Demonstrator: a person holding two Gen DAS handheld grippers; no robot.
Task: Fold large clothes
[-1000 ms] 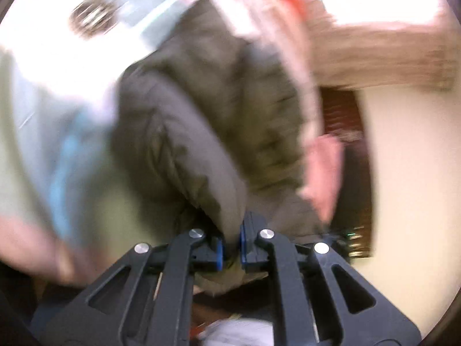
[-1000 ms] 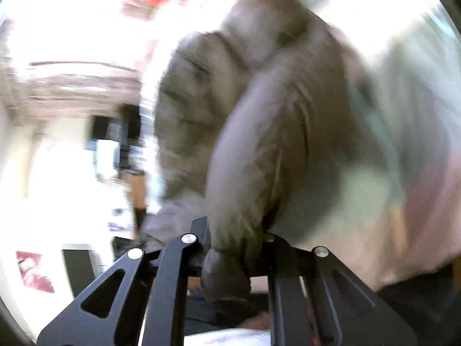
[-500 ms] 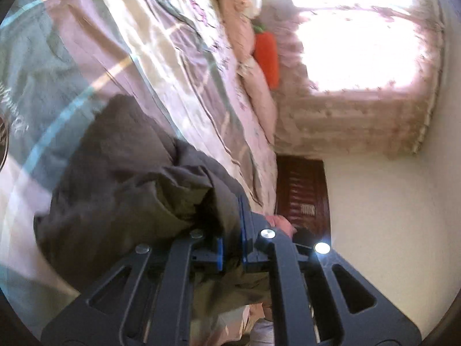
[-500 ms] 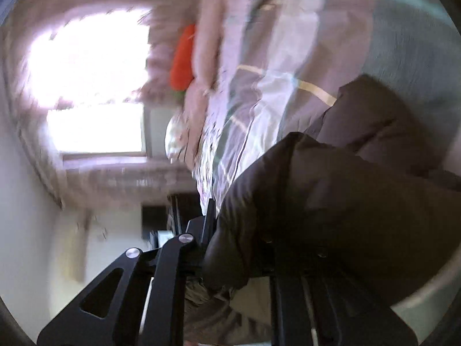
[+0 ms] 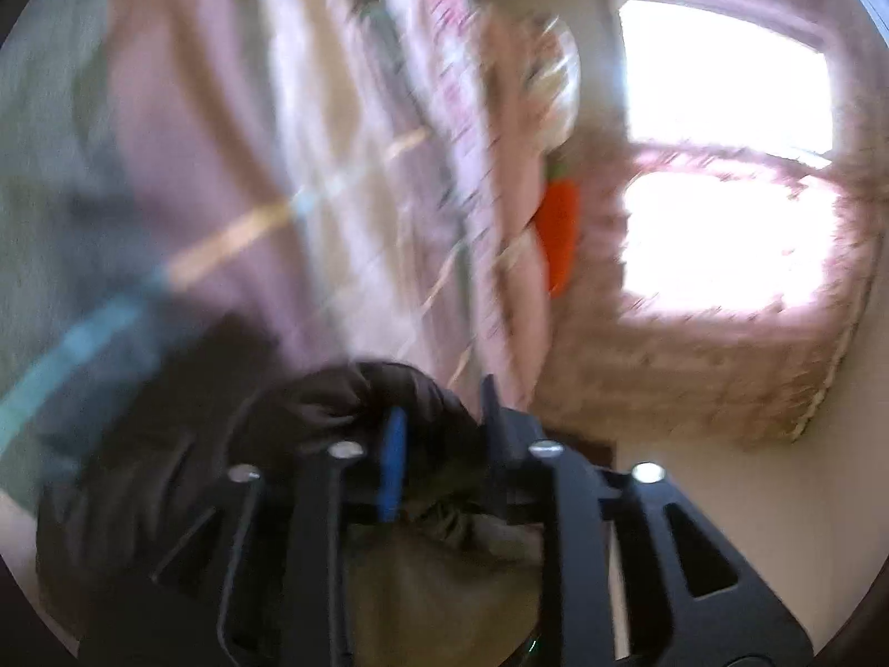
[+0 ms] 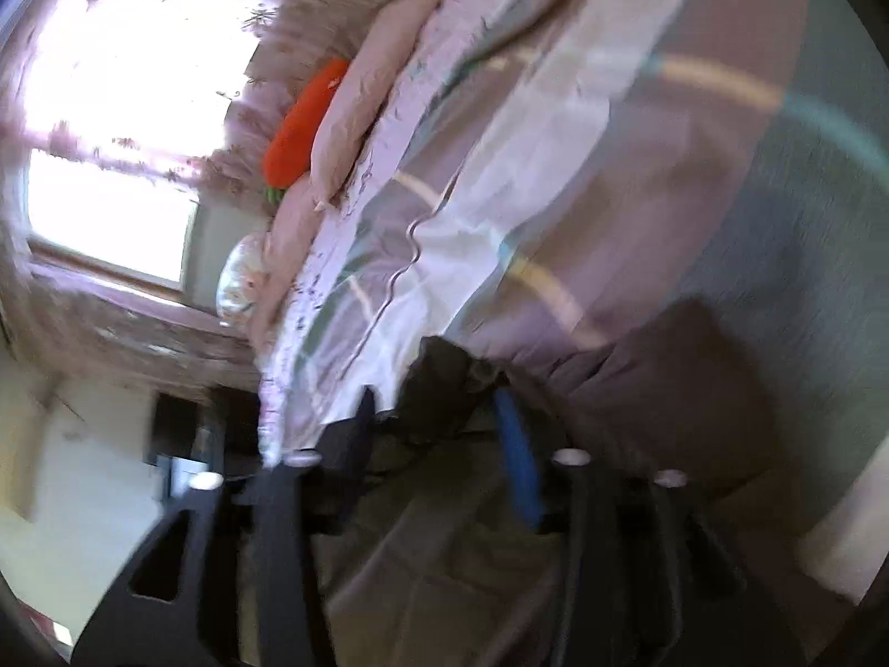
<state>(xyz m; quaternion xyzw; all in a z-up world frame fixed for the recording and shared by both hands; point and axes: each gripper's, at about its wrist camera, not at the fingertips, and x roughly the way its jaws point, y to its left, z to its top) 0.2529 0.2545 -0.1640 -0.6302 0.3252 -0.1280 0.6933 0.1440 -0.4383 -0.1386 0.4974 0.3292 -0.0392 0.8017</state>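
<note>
Striped pastel bed quilt (image 6: 639,178) lies ahead; I see the dark olive padded jacket (image 6: 444,528) bunched between both left gripper (image 5: 441,433) and right gripper (image 6: 439,433) fingers, which are opening, releasing it.

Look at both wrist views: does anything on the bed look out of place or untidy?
Yes. The dark jacket lies bunched in a rumpled heap on the striped bedspread, not flat or squared. An orange carrot-shaped cushion sits among the pillows.

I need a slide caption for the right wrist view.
Right gripper jaws opening around dark jacket on striped bedspread.
</note>
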